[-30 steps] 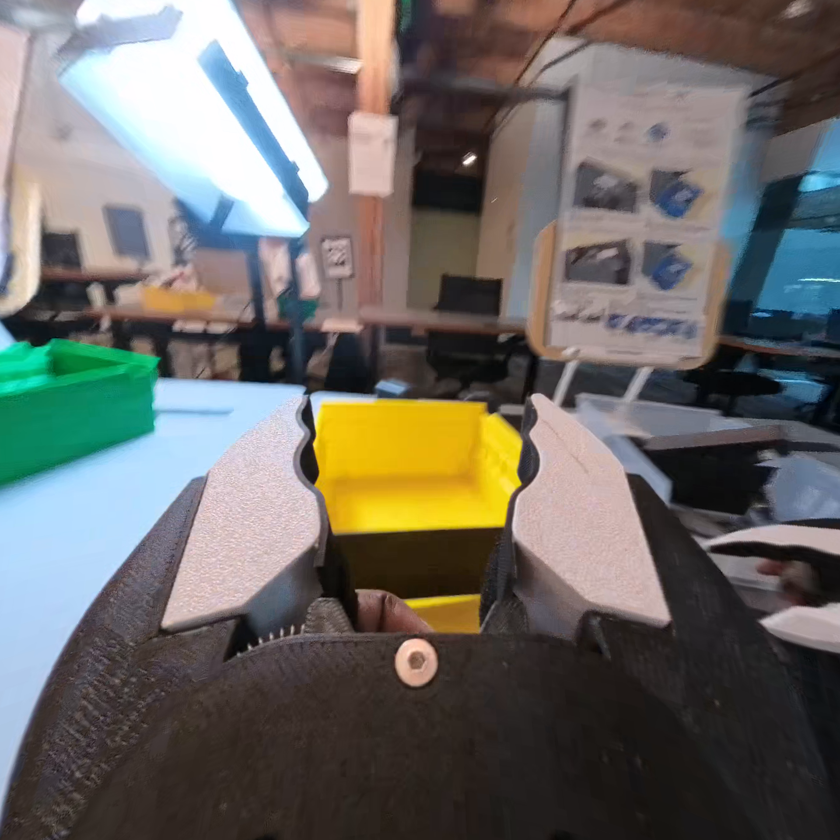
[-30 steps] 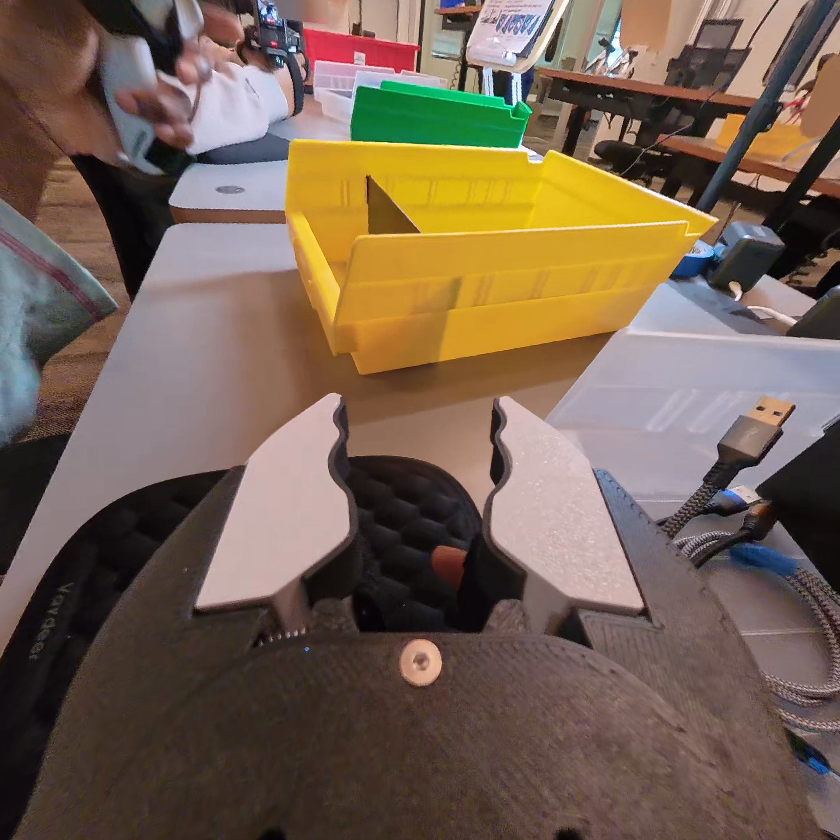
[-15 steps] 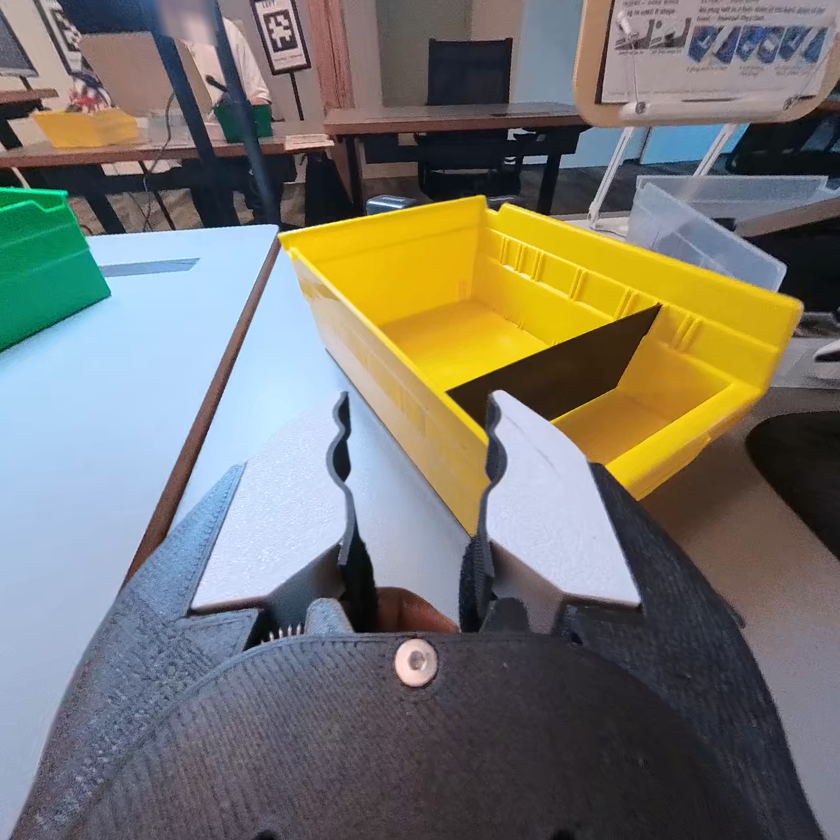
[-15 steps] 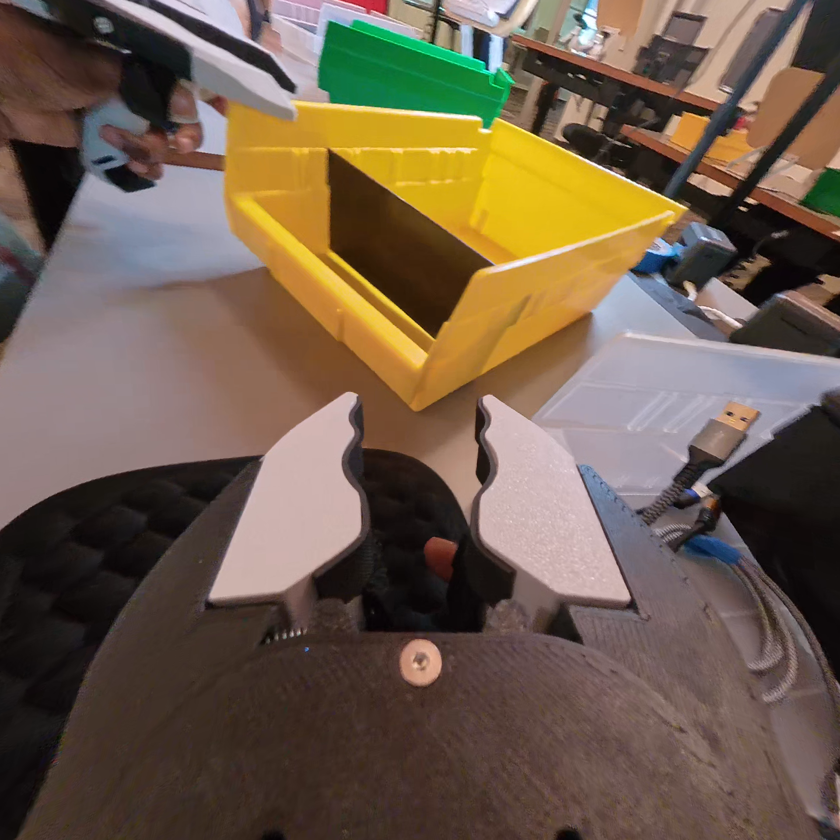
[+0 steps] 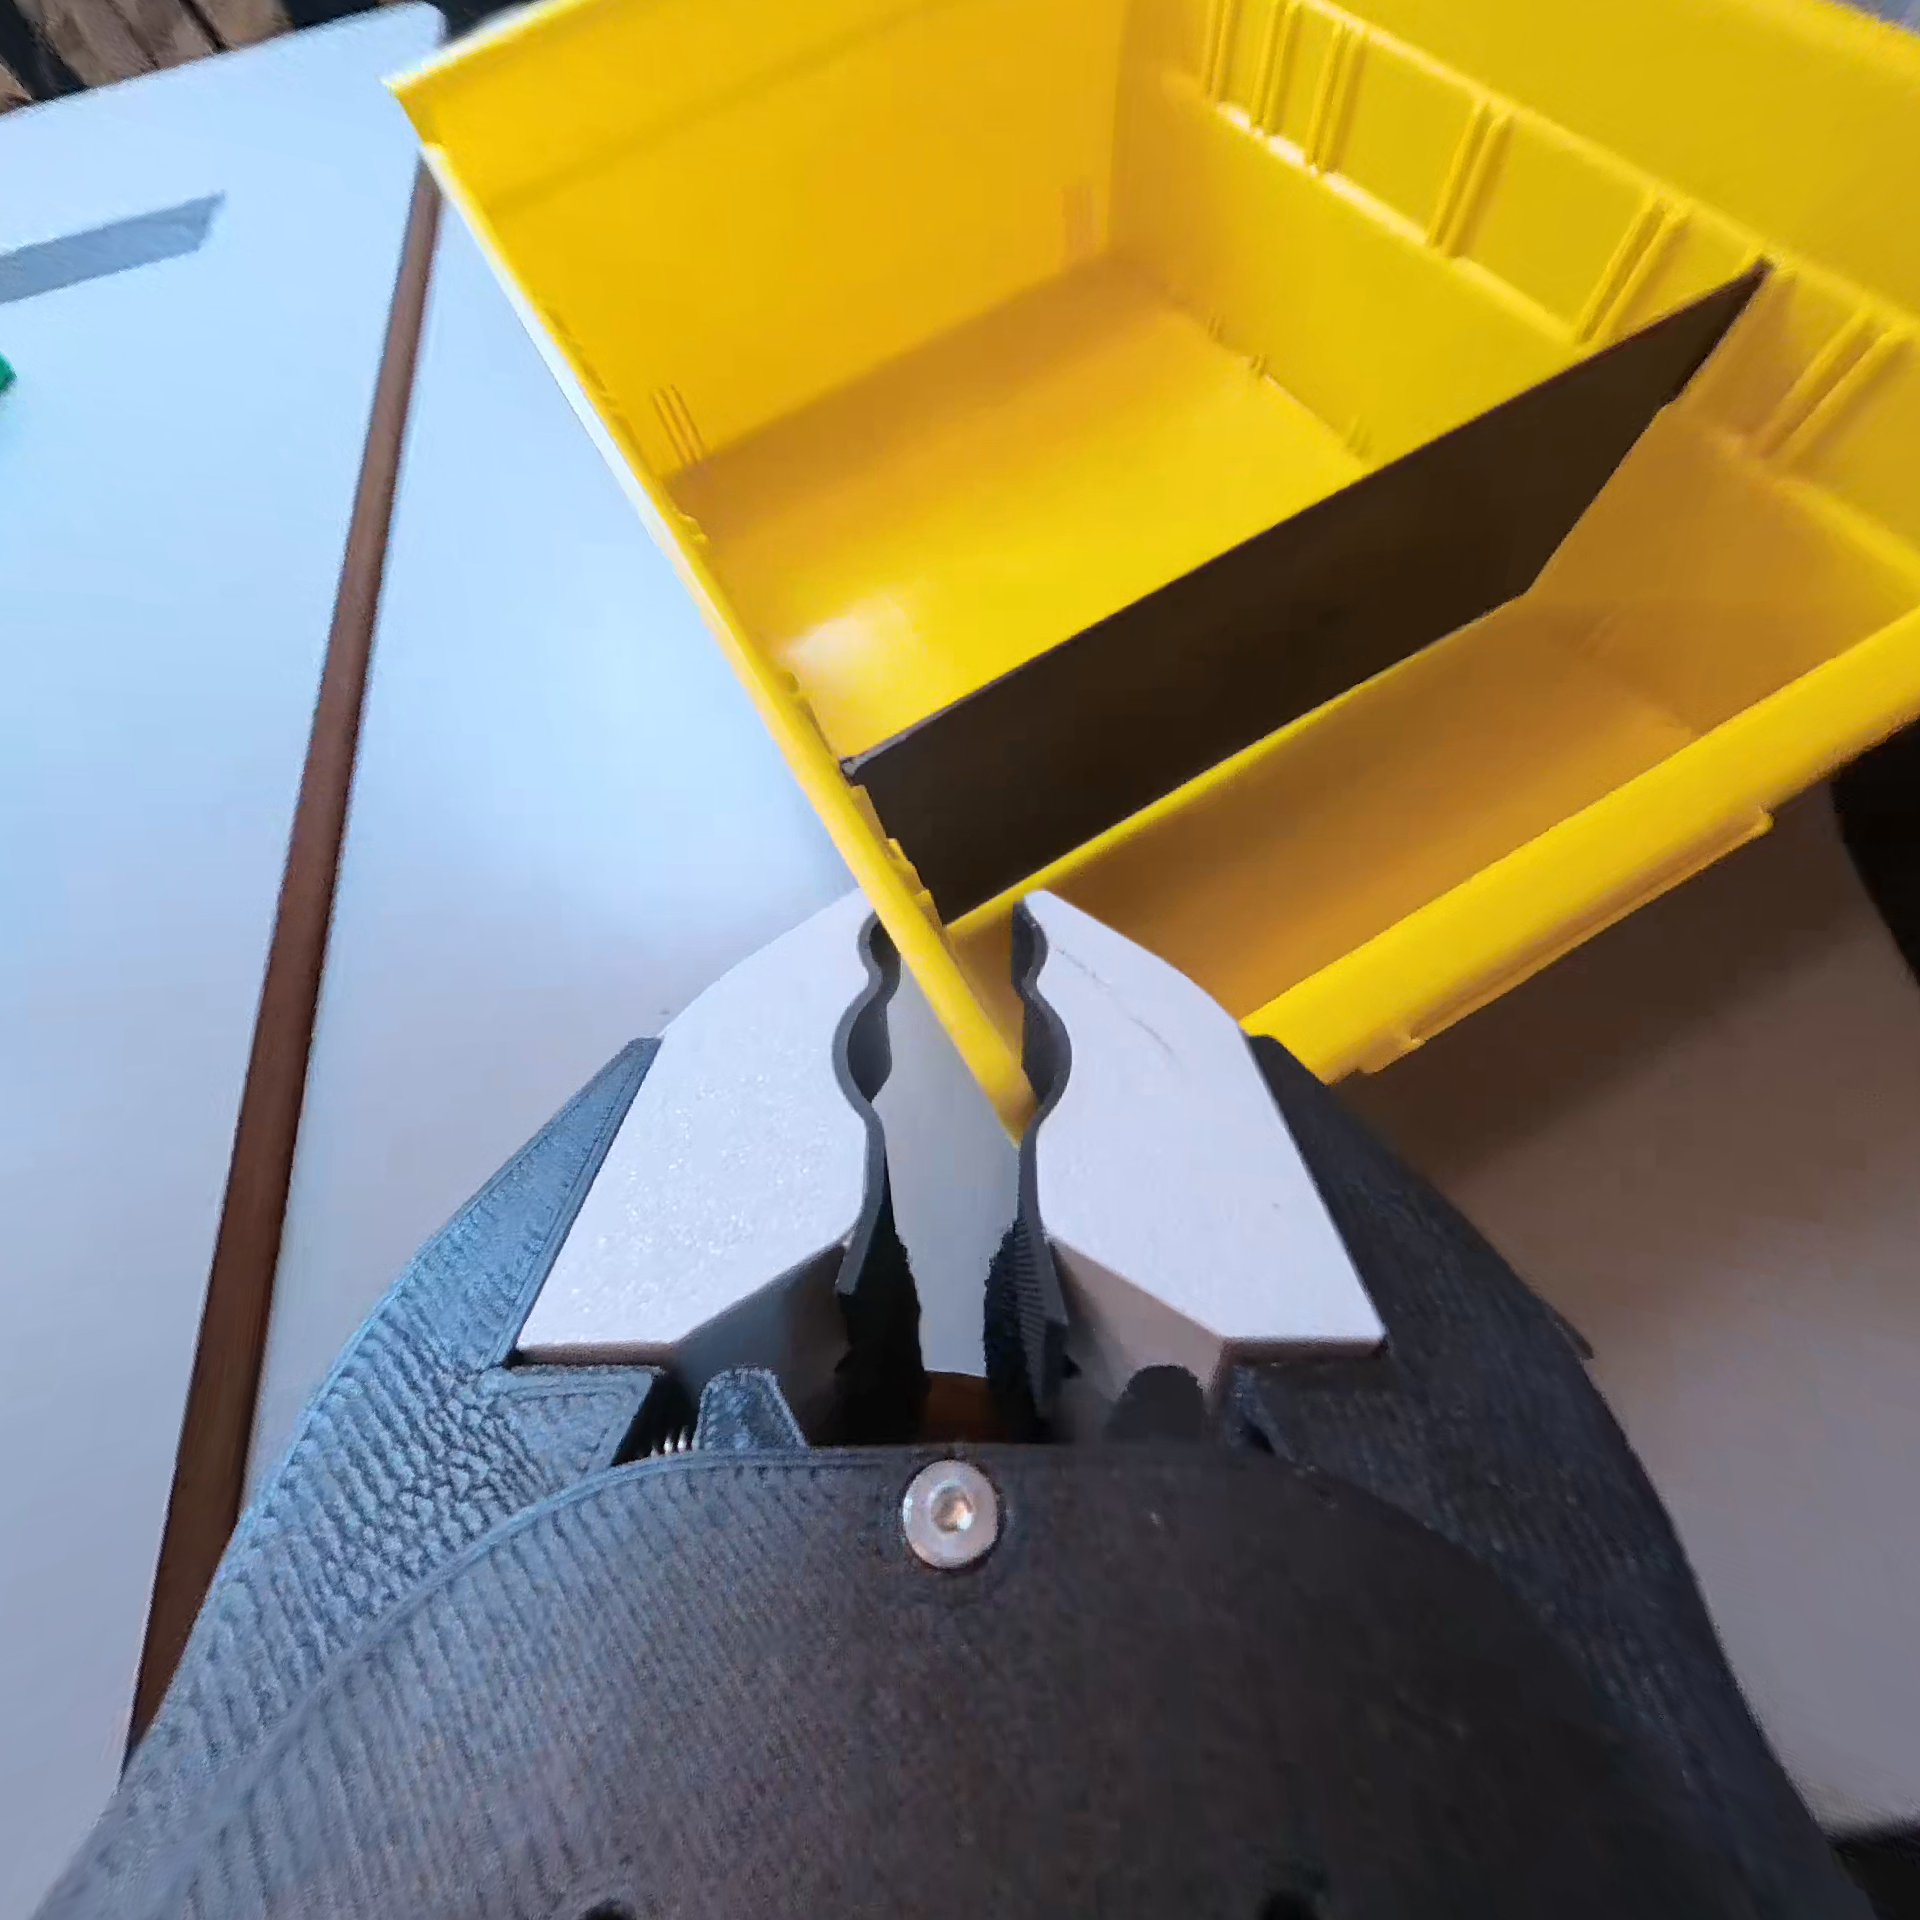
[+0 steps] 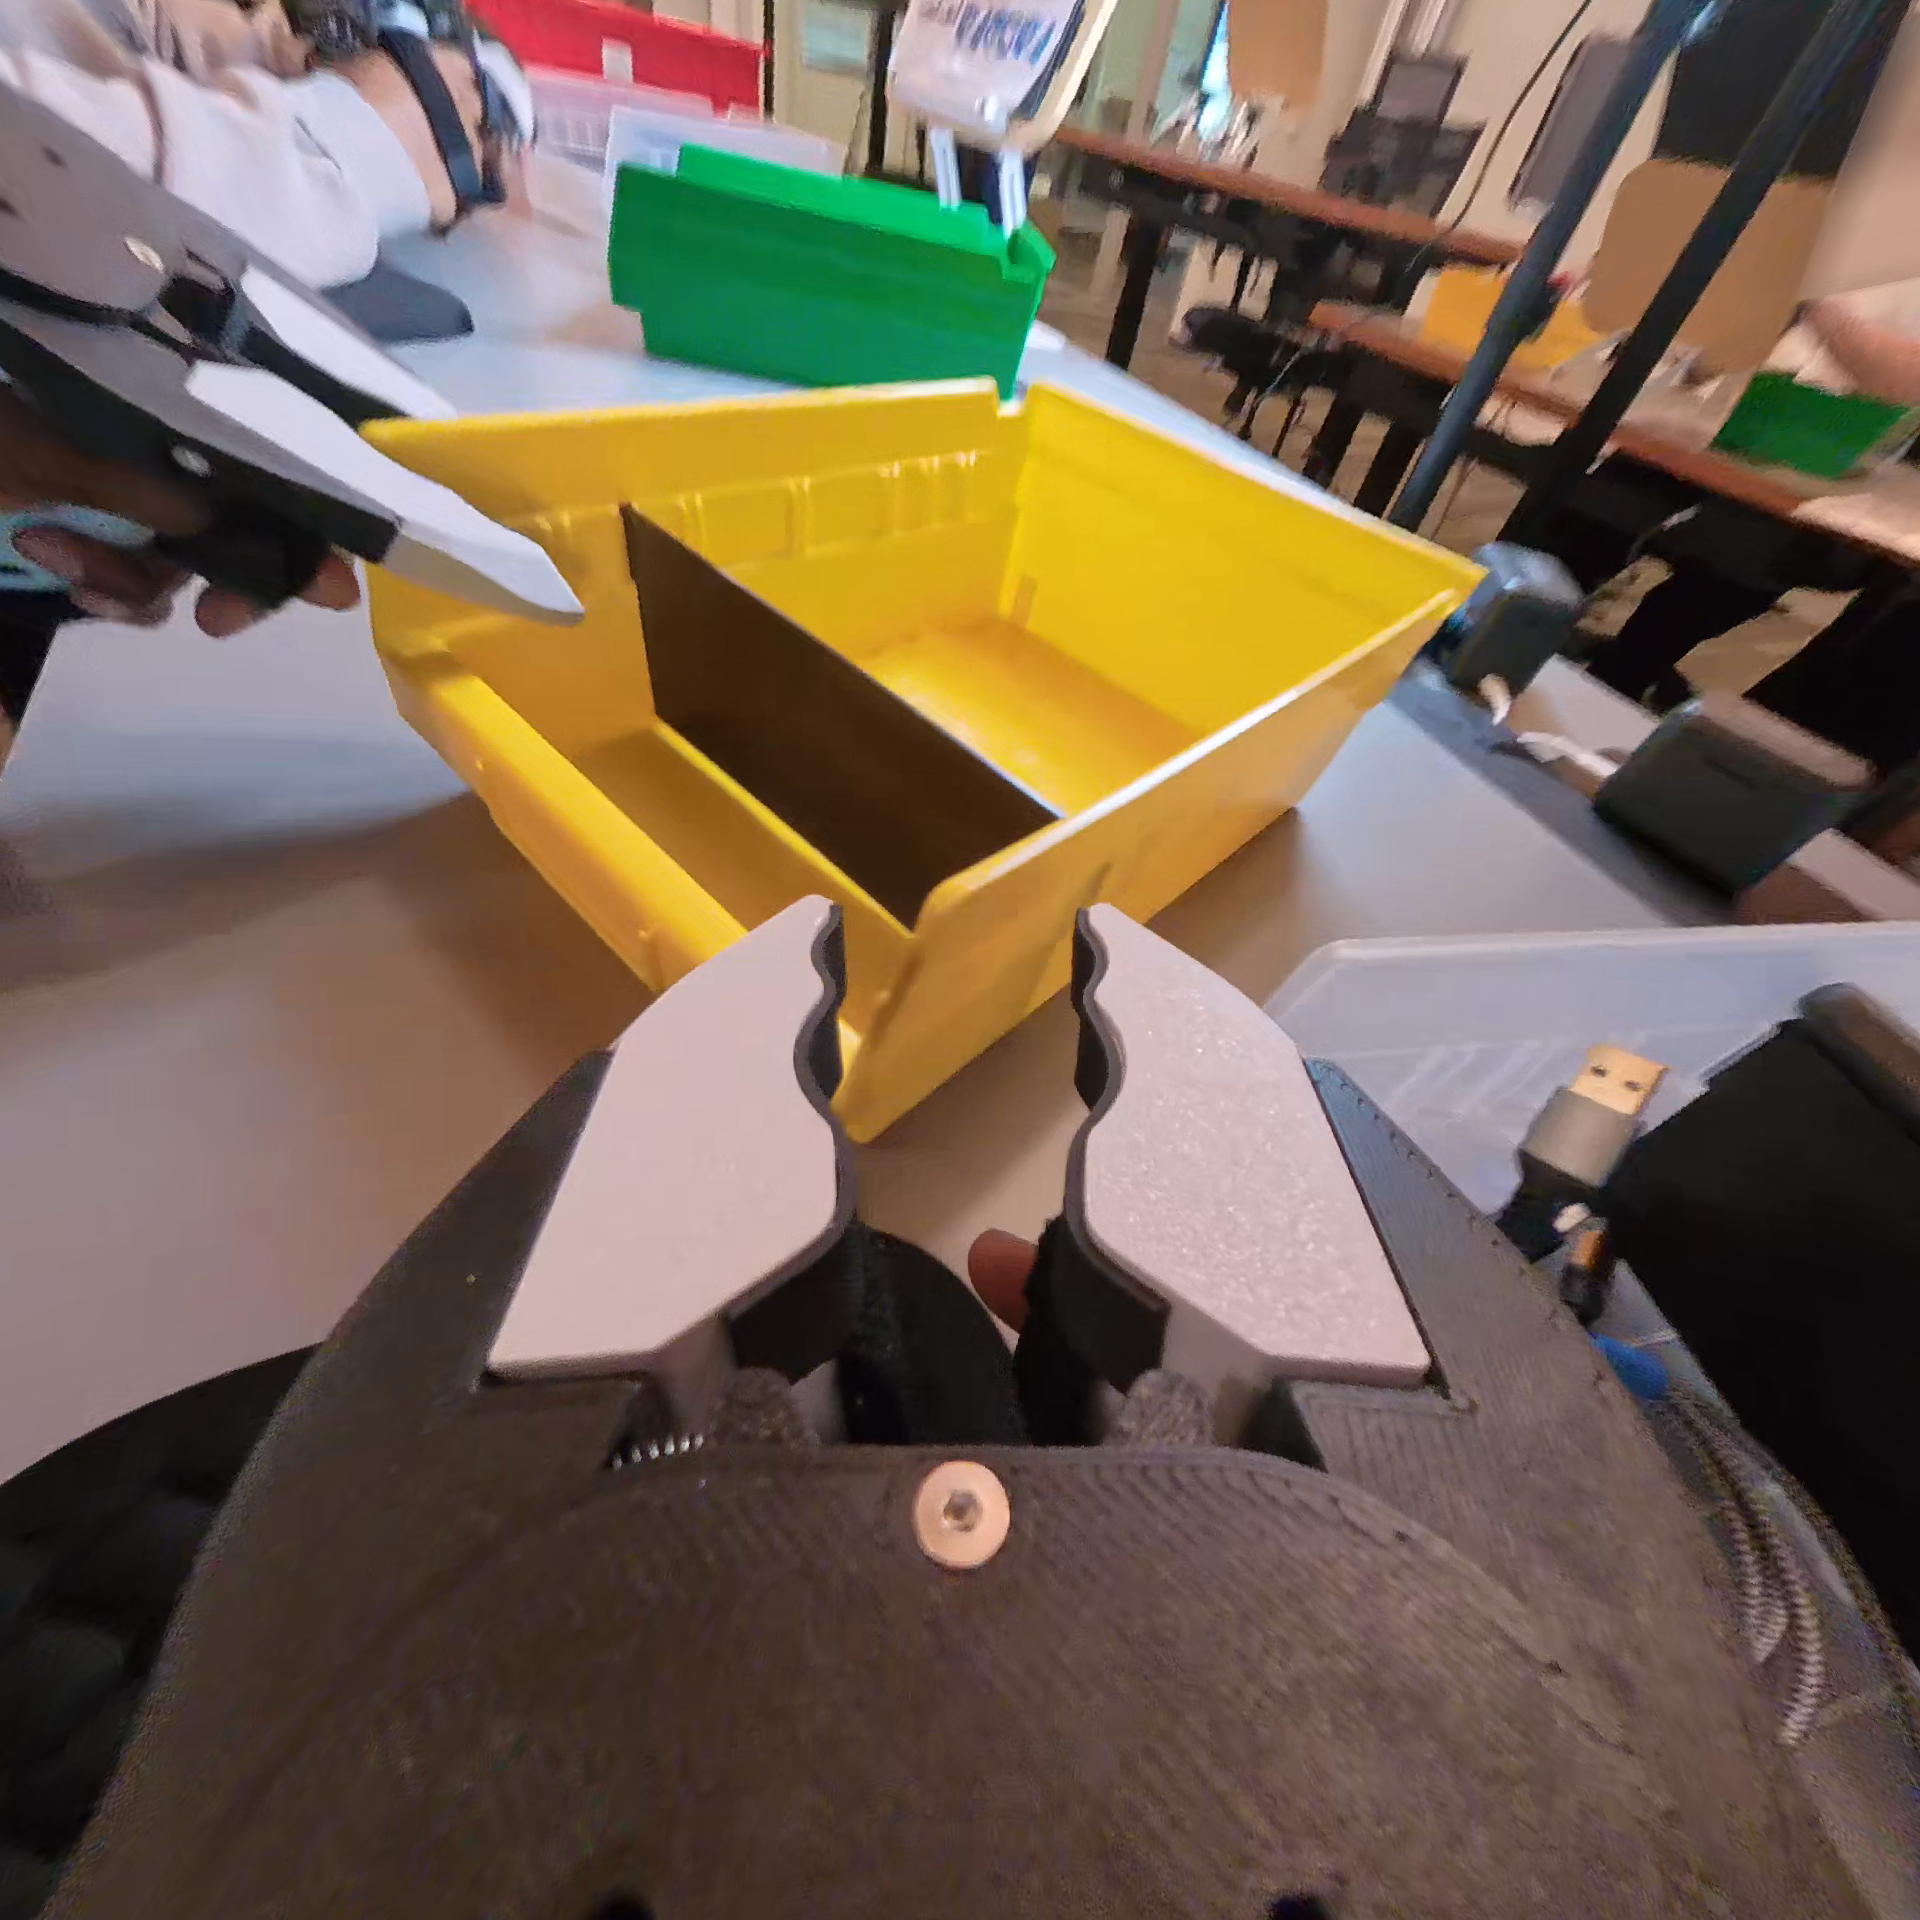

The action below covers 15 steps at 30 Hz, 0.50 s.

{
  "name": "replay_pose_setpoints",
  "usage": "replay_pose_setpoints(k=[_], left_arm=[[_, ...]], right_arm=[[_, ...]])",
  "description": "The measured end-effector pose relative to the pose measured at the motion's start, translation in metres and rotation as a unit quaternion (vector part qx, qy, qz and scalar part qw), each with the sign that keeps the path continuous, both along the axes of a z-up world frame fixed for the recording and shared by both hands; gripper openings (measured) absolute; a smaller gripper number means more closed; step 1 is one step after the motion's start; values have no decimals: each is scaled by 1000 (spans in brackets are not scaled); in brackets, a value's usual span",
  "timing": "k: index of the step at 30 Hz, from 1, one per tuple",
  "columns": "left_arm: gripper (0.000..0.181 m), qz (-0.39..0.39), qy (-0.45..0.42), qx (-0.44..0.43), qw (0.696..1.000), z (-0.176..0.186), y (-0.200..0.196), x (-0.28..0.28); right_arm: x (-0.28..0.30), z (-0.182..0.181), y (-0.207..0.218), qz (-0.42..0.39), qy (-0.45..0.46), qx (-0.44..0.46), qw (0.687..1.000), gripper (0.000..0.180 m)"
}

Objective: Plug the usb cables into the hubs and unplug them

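Table: pale grey tabletop (image 5: 540, 727) under everything.
Bin: yellow plastic bin (image 6: 1195, 582) with a black divider panel (image 6: 831, 738), at 12 o'clock of both grippers.
Left gripper (image 5: 948, 997): jaws narrowly parted around the bin's corner wall.
Right gripper (image 6: 956, 997): jaws apart, empty.
Cable: grey braided USB cable, gold plug (image 6: 1610, 1081), at 3 o'clock of the right gripper, unplugged.

Two handheld grippers of matching build: the left gripper (image 5: 951, 971) and the right gripper (image 6: 956, 971) each carry a pair of pale grey, grainy-surfaced fingers (image 5: 748, 1132) with wavy black inner edges, seated in a black 3D-printed body showing layered print lines. A single silver hex-socket screw (image 6: 961, 1512) sits at the centre of each body. Fine spring coils show beside the left-hand finger's base on both.
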<state>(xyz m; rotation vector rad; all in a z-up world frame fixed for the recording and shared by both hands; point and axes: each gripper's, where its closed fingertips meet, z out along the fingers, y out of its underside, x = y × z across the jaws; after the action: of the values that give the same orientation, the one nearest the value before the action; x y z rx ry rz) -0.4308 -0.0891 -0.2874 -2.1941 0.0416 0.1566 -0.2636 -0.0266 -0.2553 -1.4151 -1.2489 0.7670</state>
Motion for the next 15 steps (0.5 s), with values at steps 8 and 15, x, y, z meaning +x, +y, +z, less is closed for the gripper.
replay_pose_setpoints(k=[8,15], left_arm=[[42,-54,26,-39,997,-8,-2,19],[22,-18,85,-58,994,12,-8,24]], right_arm=[[3,-18,4,-47,-68,70,994,20],[11,1,6,-63,-38,189,979,16]])
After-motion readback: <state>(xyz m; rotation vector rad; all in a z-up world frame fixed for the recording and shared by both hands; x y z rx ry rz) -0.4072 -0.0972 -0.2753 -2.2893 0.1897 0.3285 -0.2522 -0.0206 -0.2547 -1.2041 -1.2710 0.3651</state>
